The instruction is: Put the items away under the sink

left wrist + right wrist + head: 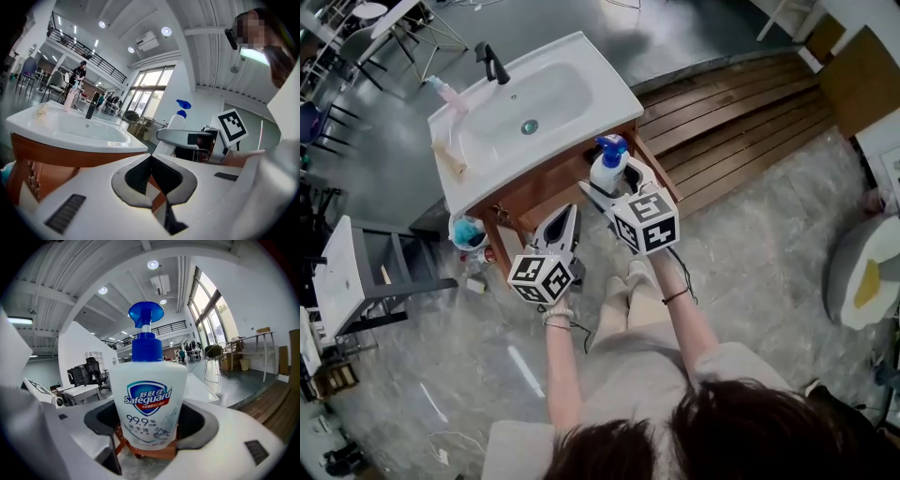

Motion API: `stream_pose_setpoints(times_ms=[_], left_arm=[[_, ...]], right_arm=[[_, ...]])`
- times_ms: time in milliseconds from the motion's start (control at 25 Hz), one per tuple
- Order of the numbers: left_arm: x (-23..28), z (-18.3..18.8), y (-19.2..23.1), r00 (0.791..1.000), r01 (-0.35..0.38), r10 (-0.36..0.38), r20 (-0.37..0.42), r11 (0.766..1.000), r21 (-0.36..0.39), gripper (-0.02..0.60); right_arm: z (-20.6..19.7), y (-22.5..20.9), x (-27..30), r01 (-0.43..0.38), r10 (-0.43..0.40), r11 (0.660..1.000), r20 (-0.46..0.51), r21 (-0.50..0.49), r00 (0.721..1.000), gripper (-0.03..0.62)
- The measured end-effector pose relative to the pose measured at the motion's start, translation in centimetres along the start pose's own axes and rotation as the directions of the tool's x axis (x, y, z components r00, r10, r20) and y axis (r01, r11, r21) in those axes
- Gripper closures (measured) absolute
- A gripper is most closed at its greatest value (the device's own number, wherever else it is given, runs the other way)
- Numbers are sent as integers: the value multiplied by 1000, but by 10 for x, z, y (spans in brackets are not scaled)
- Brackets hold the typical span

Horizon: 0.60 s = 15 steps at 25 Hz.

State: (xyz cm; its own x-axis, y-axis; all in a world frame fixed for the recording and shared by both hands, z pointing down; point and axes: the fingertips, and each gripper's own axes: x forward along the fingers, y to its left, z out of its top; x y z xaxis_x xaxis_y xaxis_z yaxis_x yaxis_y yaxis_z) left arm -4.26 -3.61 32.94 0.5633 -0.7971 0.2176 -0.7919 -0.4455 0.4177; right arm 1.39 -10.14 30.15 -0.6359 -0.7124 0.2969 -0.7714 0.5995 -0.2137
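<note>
A white hand-soap bottle [149,399] with a blue pump and a Safeguard label stands upright between the jaws of my right gripper [150,427], which is shut on its lower body. In the head view the bottle [607,167] and right gripper [611,186] sit at the front right corner of the white sink [581,80], by the wooden cabinet [539,192] under it. My left gripper [565,223] is just left of it, shut with nothing held; its jaws [152,164] meet at the tip. From the left gripper view the bottle [179,119] shows beyond the right gripper.
On the sink top are a black tap [492,64], a pink bottle [445,91] and a small tan item [450,159]. A teal object [469,232] lies low at the cabinet's left. Wooden decking [741,103] runs to the right, and a white shelf unit [337,272] stands left.
</note>
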Motion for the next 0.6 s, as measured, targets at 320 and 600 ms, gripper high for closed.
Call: stream_pose_setpoints(times_ms=[320, 600], left_arm=[[-4, -33, 9, 999, -20, 20, -32, 1000, -4, 580], [14, -65, 31, 997, -72, 71, -18, 997, -34, 580]], right_arm=[[-27, -4, 6, -20, 20, 1000, -13, -15, 1000, 229], [-56, -21, 24, -82, 81, 996, -16, -42, 997, 229]])
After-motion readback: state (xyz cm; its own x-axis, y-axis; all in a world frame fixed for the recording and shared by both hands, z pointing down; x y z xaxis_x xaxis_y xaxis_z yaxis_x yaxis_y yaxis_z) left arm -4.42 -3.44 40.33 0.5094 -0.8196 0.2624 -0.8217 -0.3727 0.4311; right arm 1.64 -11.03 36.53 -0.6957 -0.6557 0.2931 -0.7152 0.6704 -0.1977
